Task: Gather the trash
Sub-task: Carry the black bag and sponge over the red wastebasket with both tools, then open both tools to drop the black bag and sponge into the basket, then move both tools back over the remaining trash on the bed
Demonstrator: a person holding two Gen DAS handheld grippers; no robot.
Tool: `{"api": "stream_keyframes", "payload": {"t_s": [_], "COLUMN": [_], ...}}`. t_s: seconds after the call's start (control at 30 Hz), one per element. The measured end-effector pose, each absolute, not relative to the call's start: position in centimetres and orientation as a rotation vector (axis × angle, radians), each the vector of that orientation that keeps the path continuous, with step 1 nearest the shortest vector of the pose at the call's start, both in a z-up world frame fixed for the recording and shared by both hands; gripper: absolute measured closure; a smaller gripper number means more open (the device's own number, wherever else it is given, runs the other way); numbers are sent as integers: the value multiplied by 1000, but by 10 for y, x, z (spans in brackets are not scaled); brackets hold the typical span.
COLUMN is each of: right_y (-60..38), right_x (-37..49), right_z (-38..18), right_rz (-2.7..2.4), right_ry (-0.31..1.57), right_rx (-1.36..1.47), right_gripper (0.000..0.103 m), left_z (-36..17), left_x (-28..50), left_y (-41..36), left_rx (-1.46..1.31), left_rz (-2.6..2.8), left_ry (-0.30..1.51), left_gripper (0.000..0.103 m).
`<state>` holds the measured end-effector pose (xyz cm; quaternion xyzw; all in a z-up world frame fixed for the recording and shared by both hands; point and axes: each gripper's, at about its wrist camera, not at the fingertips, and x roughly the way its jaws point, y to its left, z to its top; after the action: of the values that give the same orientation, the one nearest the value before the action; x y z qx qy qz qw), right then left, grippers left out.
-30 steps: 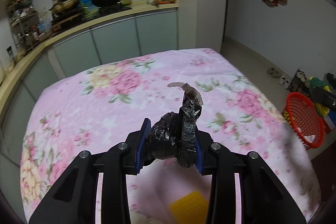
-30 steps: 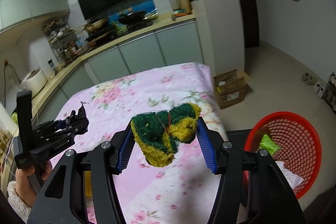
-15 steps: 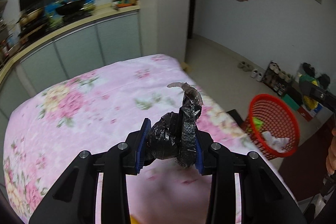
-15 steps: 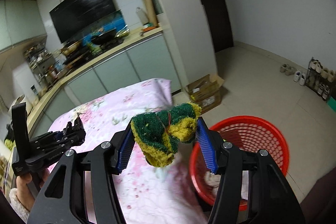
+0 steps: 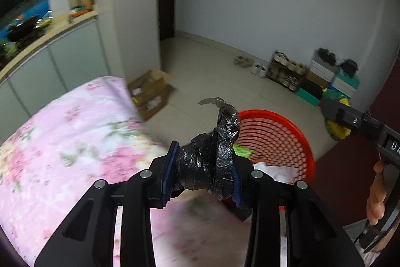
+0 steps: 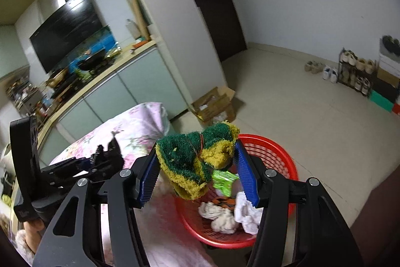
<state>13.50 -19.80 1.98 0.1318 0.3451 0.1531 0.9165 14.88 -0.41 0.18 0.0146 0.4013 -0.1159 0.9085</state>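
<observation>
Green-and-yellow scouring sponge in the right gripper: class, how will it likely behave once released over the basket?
The sponge bulges and droops between the right gripper pads, so it is probably soft and light. Likely it drops limply into the red basket without rolling.

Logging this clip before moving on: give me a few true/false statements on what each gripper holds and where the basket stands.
1. The left gripper grips a crumpled black plastic bag. True.
2. The right gripper is empty. False: it clamps a green-and-yellow scouring sponge.
3. The red mesh plastic basket stands on the floral-covered table. False: it is on the floor beside the table.
4. The basket already holds crumpled white paper. True.
</observation>
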Motion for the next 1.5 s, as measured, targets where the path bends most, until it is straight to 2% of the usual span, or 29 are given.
{"api": "stream_keyframes", "payload": {"t_s": [0.33,0.5,0.53,0.6,0.73,0.8,0.9,1.5], "right_y": [-231,-237,-238,-242,-251,-251,-253,-213], "right_x": [150,158,160,162,163,161,158,120], "right_z": [-13,-30,-34,-39,-44,-43,-38,1], "right_rz": [191,173,170,170,168,169,172,206], "right_ry": [823,881,895,914,923,921,906,751], "right_rx": [357,402,413,438,489,493,496,357], "right_gripper": [48,43,42,32,30,30,30,30], "left_z": [-47,-73,-75,-78,-79,-76,-70,-8], "left_x": [182,191,192,193,196,196,196,133], "left_y": [-67,-83,-85,-88,-86,-80,-70,10], "left_rx": [85,103,108,111,100,79,41,-55], "left_rz": [-348,-366,-372,-381,-378,-366,-359,-227], "left_ry": [957,1023,1028,1033,1029,1028,1024,859], "left_gripper": [68,67,65,56,32,26,22,20]}}
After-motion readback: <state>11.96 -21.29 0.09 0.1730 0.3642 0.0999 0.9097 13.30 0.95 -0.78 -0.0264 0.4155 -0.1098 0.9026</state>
